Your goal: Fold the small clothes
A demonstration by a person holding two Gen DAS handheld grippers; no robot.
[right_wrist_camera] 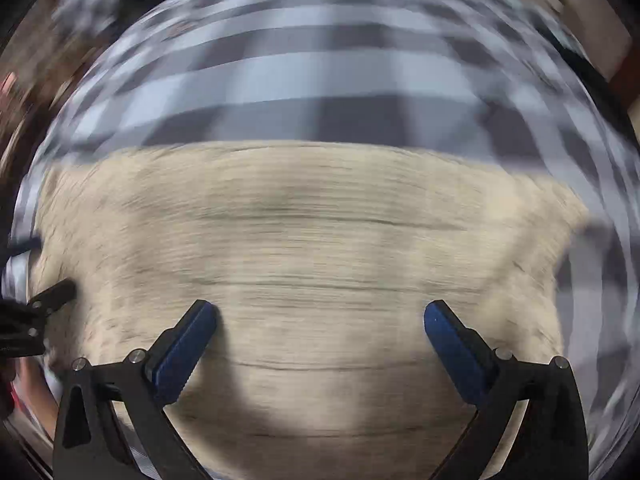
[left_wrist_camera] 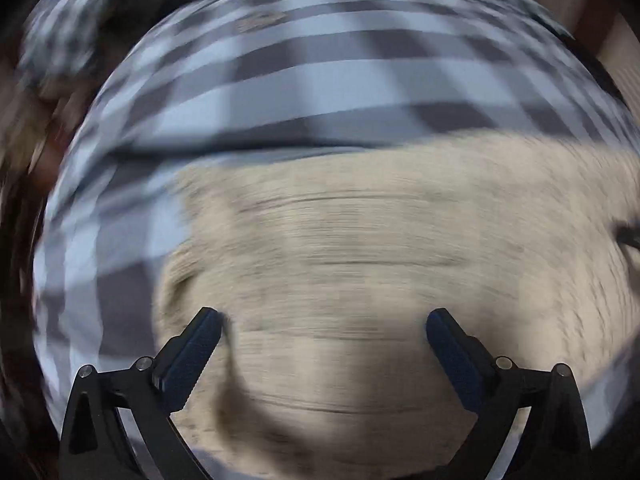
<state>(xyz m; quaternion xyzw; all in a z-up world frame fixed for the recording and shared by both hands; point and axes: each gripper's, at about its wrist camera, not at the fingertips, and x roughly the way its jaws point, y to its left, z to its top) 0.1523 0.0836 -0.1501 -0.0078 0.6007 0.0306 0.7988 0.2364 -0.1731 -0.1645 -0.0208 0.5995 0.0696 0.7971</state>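
Observation:
A beige knitted garment (left_wrist_camera: pixel 360 260) lies flat on a checked cloth (left_wrist_camera: pixel 320 72); both views are motion-blurred. My left gripper (left_wrist_camera: pixel 324 320) is open and empty, hovering just above the garment's near left part. My right gripper (right_wrist_camera: pixel 320 312) is open and empty above the garment (right_wrist_camera: pixel 312 220), with the garment's right edge off to its right. The left gripper (right_wrist_camera: pixel 52 296) shows at the left edge of the right wrist view. I cannot tell whether the garment is folded.
The grey and pale blue checked cloth (right_wrist_camera: pixel 320 72) covers the surface around the garment. Dark brown blurred shapes (left_wrist_camera: pixel 40 120) lie beyond the cloth at the far left. A pale surface (right_wrist_camera: pixel 580 12) shows at the far right.

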